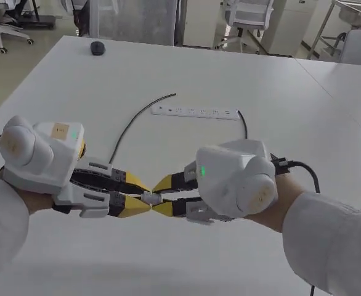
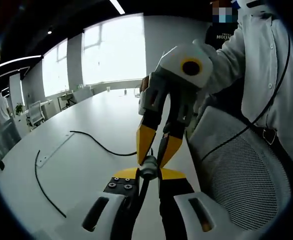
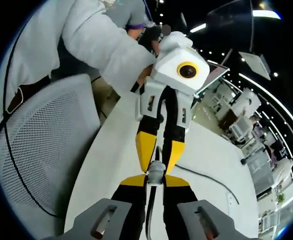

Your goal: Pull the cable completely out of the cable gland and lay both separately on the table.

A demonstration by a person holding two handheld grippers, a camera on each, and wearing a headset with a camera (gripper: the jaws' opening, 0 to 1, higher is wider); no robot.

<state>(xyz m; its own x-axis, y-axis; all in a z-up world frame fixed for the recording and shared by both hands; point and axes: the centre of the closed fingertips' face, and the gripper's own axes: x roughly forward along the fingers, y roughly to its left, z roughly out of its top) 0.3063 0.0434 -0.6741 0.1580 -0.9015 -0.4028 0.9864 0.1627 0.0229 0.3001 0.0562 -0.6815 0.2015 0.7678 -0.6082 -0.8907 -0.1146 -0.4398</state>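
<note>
A small grey cable gland (image 1: 150, 198) hangs above the table where the two grippers meet tip to tip. My left gripper (image 1: 145, 196) comes in from the left and my right gripper (image 1: 158, 196) from the right. In the left gripper view the gland (image 2: 148, 170) sits at my own yellow tips (image 2: 149, 173), and a black cable (image 2: 142, 192) runs back between my jaws. In the right gripper view my jaws (image 3: 155, 180) are shut on the gland (image 3: 155, 172). The black cable (image 1: 126, 128) trails away across the white table (image 1: 279, 92).
A white power strip (image 1: 196, 113) lies mid-table with its own black lead (image 1: 244, 126). A dark round object (image 1: 98, 47) sits at the far left edge. Office chairs (image 1: 245, 15) stand beyond the table, and a mesh chair (image 2: 236, 170) is close behind me.
</note>
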